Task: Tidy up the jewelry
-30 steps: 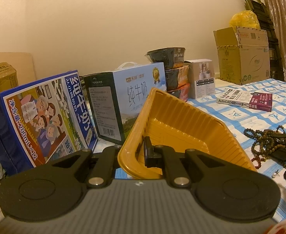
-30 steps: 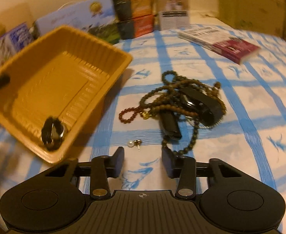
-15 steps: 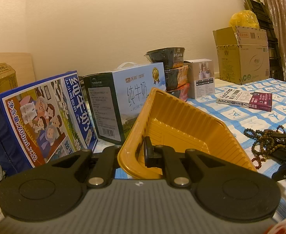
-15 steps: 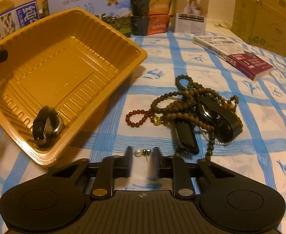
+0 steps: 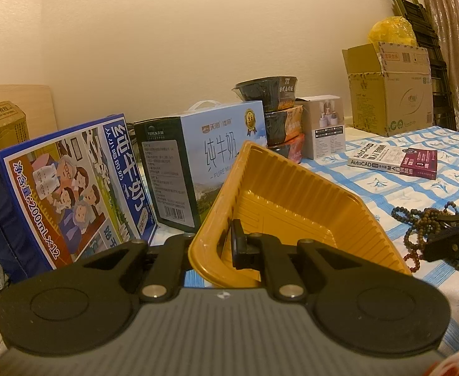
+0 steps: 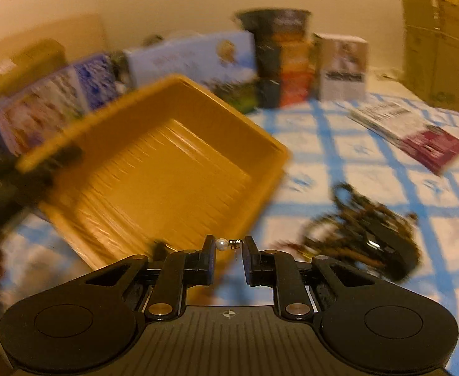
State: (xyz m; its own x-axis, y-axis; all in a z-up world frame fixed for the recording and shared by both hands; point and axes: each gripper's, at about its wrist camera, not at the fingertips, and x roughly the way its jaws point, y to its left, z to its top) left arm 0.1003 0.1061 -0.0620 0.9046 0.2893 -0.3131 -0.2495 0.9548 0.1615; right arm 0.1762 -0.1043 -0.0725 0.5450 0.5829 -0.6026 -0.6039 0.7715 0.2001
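pearl earring point(image 6: 224, 244) now off the cloth, in right tool point(image 6: 228, 245)

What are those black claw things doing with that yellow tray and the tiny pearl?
A person is tidying jewelry with two handheld grippers. The left gripper has its jaws shut on the rim of the yellow tray, tilting it up. The right gripper pinches a pearl earring near the tray. A bead tangle waits on the checked cloth.
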